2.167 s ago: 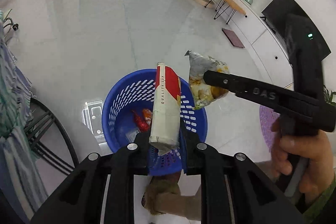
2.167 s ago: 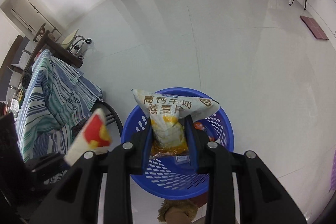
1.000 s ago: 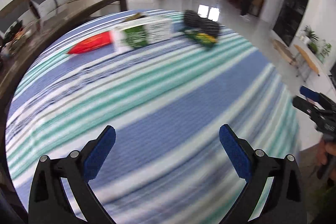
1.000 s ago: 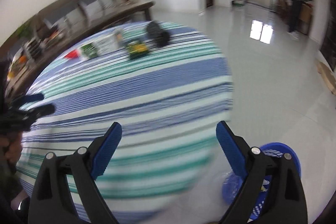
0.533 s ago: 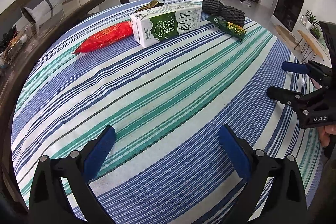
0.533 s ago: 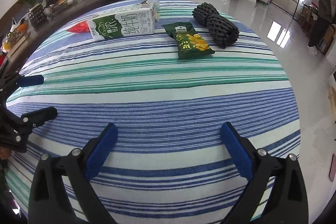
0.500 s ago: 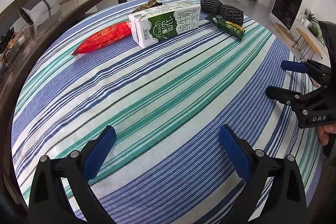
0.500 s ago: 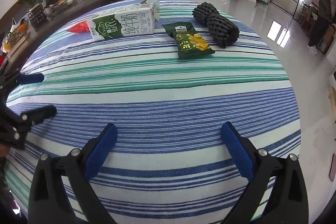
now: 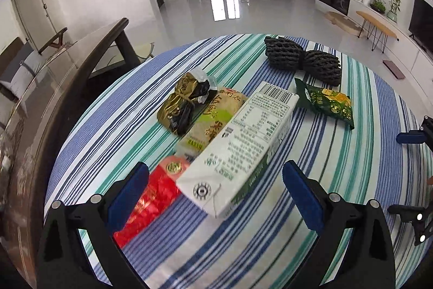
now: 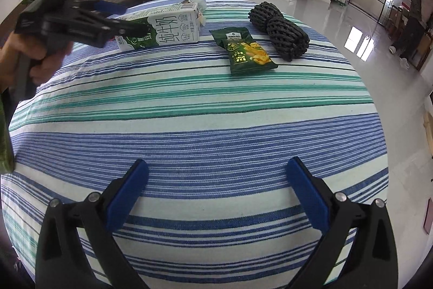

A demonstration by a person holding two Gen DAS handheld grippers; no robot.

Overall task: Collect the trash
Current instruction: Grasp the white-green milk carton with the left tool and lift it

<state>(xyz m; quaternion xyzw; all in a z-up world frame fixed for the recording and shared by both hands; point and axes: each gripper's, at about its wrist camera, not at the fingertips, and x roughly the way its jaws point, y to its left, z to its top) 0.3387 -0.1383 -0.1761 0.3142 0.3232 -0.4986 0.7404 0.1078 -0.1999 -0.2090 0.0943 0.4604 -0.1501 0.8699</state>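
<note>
Striped cloth (image 10: 216, 105) covers a round table in a bright living room with a glossy floor. Left gripper (image 9: 215, 190) stands spread wide and empty over the near end of the milk carton (image 9: 238, 151), which lies between the jaws but untouched; the red wrapper (image 9: 146, 205) lies just at its 9 o'clock side, partly under the left pad. Outward from the carton, toward 11 o'clock, come a tan-green packet (image 9: 213, 121) touching it and a gold-black wrapper (image 9: 184, 105) beyond; at 1 o'clock, apart, lie the green snack bag (image 9: 327, 102) and the black foam net (image 9: 303, 61). Right gripper (image 10: 216, 189) has just been opening and is spread fully, nothing between its jaws, hovering over bare cloth, with the snack bag at 12 o'clock, well ahead. No bin shows in either view. Judging by this, six pieces remain on the table; the carton looks the likeliest next pick, the snack bag suiting the right.
</note>
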